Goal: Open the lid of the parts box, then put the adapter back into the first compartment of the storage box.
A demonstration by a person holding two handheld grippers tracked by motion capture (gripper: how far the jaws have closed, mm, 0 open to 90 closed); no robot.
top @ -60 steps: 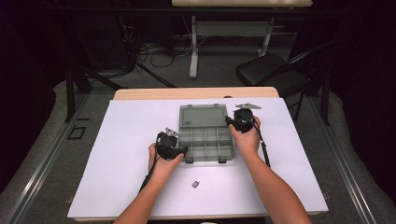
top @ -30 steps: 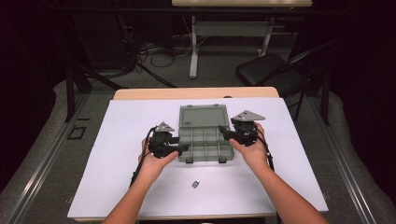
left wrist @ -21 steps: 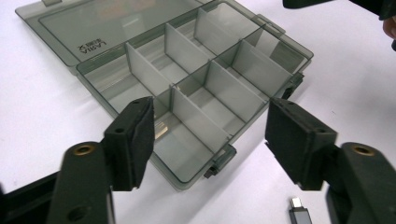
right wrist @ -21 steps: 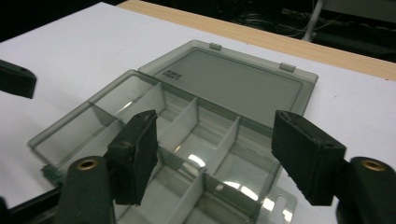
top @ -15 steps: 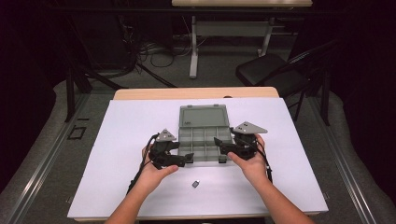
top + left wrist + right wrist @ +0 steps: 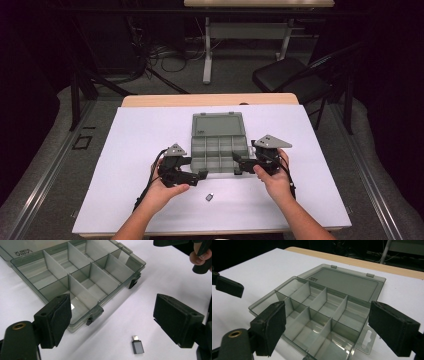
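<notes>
Smoky plastic organizer box [image 6: 218,144] lies lid-open and empty between both spread, released grippers, left gripper [image 6: 200,175] and right gripper [image 6: 238,165], while the small black adapter [image 6: 138,346] sits just ahead between the left jaws, not yet grasped or stowed.

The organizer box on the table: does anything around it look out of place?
Yes. The small dark adapter lies loose on the white table, outside the open organizer box, whose compartments look empty. Both tongs, left and right, are open.
</notes>
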